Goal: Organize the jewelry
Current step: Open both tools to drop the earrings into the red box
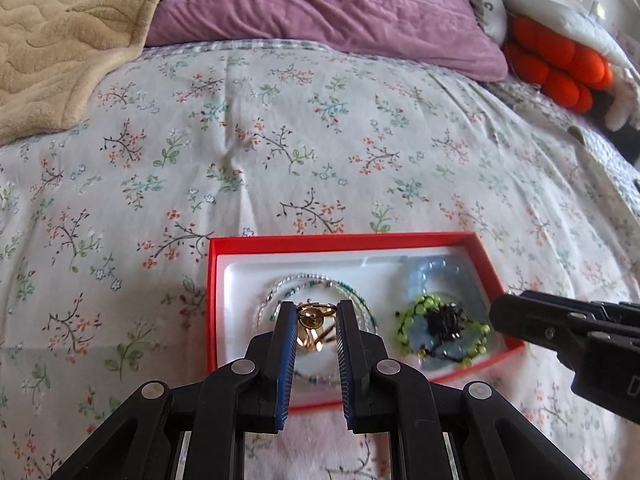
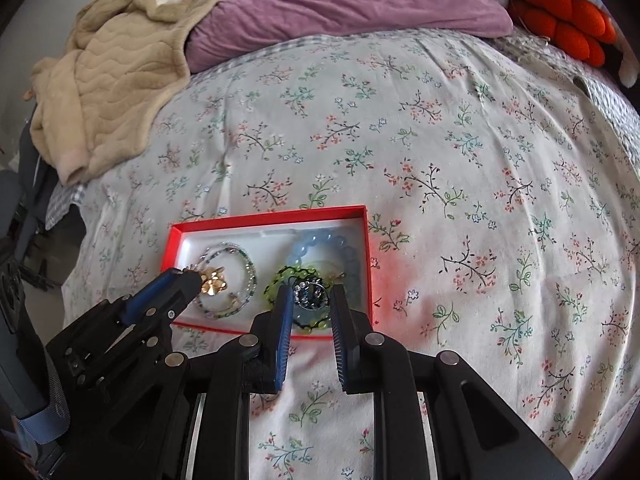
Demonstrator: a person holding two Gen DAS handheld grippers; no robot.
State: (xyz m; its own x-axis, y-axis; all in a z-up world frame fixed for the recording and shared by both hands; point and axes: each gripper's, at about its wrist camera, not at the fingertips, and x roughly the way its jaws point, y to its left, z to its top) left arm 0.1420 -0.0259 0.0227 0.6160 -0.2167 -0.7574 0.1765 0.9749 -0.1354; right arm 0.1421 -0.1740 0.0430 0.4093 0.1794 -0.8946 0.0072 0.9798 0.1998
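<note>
A red box with a white liner lies on the flowered bedspread. In it lie a clear-and-green beaded bracelet, a pale blue bead bracelet and a lime-green beaded ring. My left gripper is shut on a gold ornament over the box's left half. Over the right half, my right gripper is shut on a dark, sparkling round piece. Each gripper shows in the other's view: the left gripper with the gold ornament, and the right gripper by the dark piece.
A purple pillow and a beige blanket lie at the far end of the bed. An orange knotted cushion sits at the far right. The flowered bedspread spreads wide around the box.
</note>
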